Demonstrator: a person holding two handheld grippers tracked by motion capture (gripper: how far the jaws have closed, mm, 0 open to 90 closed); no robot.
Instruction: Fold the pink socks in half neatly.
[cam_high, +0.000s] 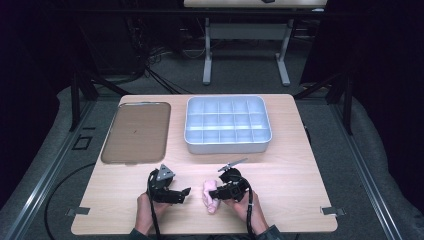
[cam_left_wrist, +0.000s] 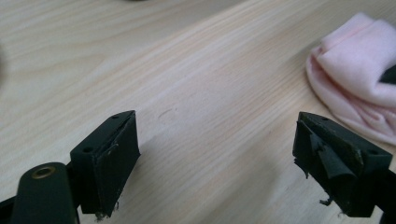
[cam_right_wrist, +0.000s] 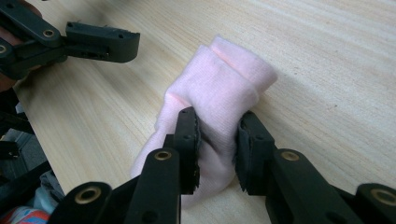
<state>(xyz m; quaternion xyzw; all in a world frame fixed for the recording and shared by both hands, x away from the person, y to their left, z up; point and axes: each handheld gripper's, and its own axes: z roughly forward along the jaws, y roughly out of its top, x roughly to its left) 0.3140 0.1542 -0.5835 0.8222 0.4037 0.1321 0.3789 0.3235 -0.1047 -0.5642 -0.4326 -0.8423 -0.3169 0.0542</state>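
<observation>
One pink sock (cam_high: 210, 196) lower centre, pinched in right gripper (cam_right_wrist: 218, 140); left gripper (cam_left_wrist: 217, 158) wide, empty; 1 tray (cam_high: 136, 132), 1 divided bin (cam_high: 228, 125) up top.

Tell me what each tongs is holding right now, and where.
Right tongs pinch the folded pink sock across its middle. Left tongs are open, holding nothing.

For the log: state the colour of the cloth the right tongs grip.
Pale pink cloth; right gripper view shows it best.
</observation>
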